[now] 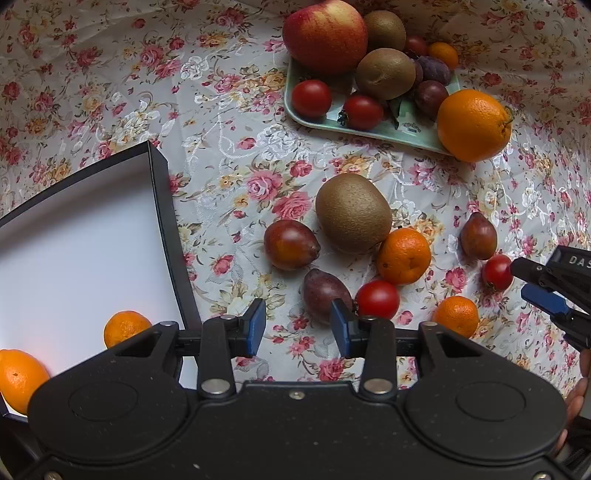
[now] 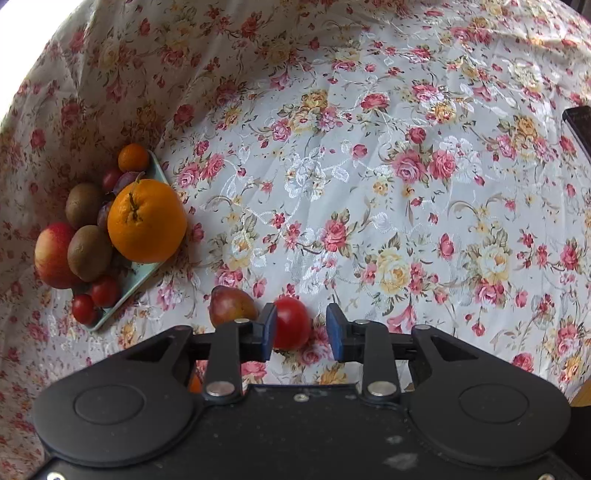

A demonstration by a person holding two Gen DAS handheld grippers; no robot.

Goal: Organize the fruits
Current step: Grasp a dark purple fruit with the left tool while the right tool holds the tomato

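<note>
My left gripper (image 1: 298,326) is open and holds nothing; a purple plum (image 1: 325,291) lies just beyond its right finger. More loose fruit sits on the cloth: a kiwi (image 1: 352,212), a dark red plum (image 1: 290,243), two mandarins (image 1: 404,254) (image 1: 456,315) and a cherry tomato (image 1: 376,298). My right gripper (image 2: 301,328) is open around another cherry tomato (image 2: 291,323), which sits against the left pad. From the left wrist, this right gripper (image 1: 521,280) reaches in at the right edge beside that tomato (image 1: 496,271). A reddish plum (image 2: 231,304) lies close by.
A black box with a white inside (image 1: 74,240) at the left holds two mandarins (image 1: 125,326) (image 1: 18,376). A pale green tray (image 1: 391,129) at the back carries an apple (image 1: 325,35), kiwis, tomatoes, plums and a large orange (image 1: 474,123). A flowered cloth covers the table.
</note>
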